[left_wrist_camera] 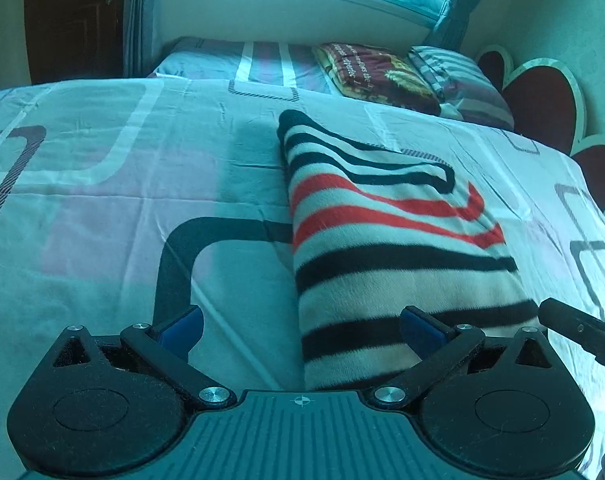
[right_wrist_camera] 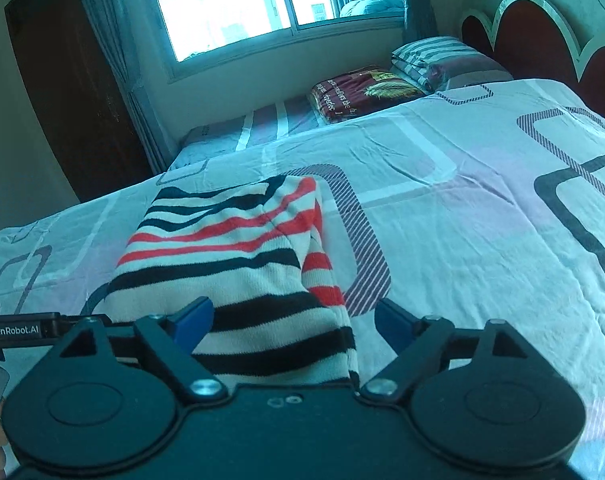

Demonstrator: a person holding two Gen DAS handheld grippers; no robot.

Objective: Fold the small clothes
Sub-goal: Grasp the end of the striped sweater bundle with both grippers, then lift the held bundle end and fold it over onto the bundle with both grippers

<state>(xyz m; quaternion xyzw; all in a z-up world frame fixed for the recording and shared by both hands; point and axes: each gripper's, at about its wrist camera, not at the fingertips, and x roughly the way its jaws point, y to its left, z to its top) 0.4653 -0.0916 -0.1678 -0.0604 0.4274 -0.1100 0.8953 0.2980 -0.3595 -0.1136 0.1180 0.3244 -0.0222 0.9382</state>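
Striped knit, white with black and red bands: the small sweater (left_wrist_camera: 386, 240) lies folded into a long narrow bundle on the bed (left_wrist_camera: 102, 184), running away from both cameras toward the window (right_wrist_camera: 238, 4).

Left hand-held gripper (left_wrist_camera: 300, 328): jaws spread wide, holding nothing. Its right blue pad (left_wrist_camera: 420, 330) sits over the near end of the sweater, its left pad over bare sheet; whether either touches the fabric, cannot tell. The left edge of the bundle runs between the fingers.

Right hand-held gripper (right_wrist_camera: 292, 324): also wide open, nothing clamped. The sweater's near right corner sits between its fingers, the left pad (right_wrist_camera: 192, 320) over the knit and the right pad over sheet. Contact unclear.

The two tools sit close side by side at the near end; each shows at the edge of the other's view.

Farther back: a folded maroon blanket (right_wrist_camera: 362, 94) and a striped pillow (right_wrist_camera: 434, 56) on a second bed under the window, and a scalloped red headboard (right_wrist_camera: 542, 36) to the right.
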